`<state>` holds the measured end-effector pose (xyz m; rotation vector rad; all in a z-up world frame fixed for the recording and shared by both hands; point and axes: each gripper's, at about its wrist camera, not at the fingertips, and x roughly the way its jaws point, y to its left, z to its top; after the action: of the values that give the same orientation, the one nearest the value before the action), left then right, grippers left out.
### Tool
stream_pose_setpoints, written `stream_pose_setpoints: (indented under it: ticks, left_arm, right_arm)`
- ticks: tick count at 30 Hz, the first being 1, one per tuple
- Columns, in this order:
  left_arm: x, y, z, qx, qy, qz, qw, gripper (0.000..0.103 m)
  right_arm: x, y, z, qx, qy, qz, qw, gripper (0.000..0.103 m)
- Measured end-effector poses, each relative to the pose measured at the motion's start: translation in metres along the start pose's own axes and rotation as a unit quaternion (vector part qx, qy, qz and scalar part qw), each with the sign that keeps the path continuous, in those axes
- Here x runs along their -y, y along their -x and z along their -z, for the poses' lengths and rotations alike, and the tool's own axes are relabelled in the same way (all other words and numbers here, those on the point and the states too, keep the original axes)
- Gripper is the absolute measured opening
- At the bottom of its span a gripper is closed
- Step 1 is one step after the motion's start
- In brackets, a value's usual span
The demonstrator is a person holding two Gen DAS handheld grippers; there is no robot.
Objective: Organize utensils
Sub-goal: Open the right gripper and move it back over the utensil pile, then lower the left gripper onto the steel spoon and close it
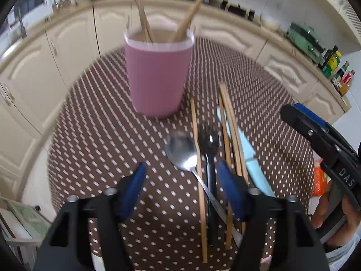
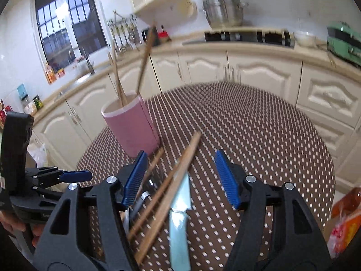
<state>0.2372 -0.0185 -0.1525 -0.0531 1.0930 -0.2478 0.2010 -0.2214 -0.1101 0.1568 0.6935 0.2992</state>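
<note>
A pink cup (image 1: 158,74) stands on the brown dotted table (image 1: 101,135) with three wooden chopsticks leaning in it. In front of it lie a metal spoon (image 1: 182,151), a black fork (image 1: 208,142), several wooden chopsticks (image 1: 198,158) and a light blue knife (image 1: 252,164). My left gripper (image 1: 180,171) hovers open over the spoon, one chopstick and the fork. From the right, my right gripper (image 2: 180,158) stands open above two chopsticks (image 2: 171,185) and the knife (image 2: 180,214); the cup (image 2: 133,128) is to its left. Neither gripper's pads press on anything.
Cream cabinets and a counter curve round behind the table. An orange packet (image 2: 345,214) lies off the table's right edge. A steel pot (image 2: 223,9) and a green appliance (image 2: 345,40) sit on the far counter. A hand (image 1: 325,210) holds the right gripper's handle.
</note>
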Motion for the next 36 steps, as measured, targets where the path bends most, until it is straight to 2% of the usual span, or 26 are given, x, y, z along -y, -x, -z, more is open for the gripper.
stream_pose_setpoints:
  ticks: [5,12,17,23,27,33,36]
  left_arm:
    - [-0.007,-0.028,0.003,-0.040,0.031,-0.002,0.9987,0.051]
    - [0.000,-0.036,-0.001,-0.032,0.022,-0.024,0.9990,0.051]
    - [0.005,-0.040,-0.003,-0.027,0.005,-0.060,0.9978,0.051]
    - [-0.004,-0.042,-0.004,-0.028,-0.020,-0.086,0.9957,0.049]
    - [-0.005,-0.047,-0.010,-0.029,-0.024,-0.094,0.9949,0.042]
    - [-0.022,-0.047,-0.020,-0.018,-0.029,-0.097,0.9947,0.041]
    - [-0.034,-0.046,-0.026,-0.011,-0.013,-0.095,0.9953,0.040]
  right_arm:
    - [0.011,-0.002,0.013,-0.021,-0.005,-0.001,1.000,0.062]
    - [0.020,-0.006,0.016,-0.033,-0.014,-0.003,0.999,0.062]
    - [0.020,-0.006,0.015,-0.037,-0.010,-0.008,0.999,0.063]
    - [0.019,-0.012,0.012,-0.053,-0.001,-0.007,0.999,0.063]
    - [0.017,-0.019,0.008,-0.080,0.012,0.002,0.997,0.063]
    - [0.017,-0.028,0.007,-0.119,0.023,0.009,0.993,0.063]
    - [0.016,-0.033,0.006,-0.128,0.026,0.015,0.991,0.063]
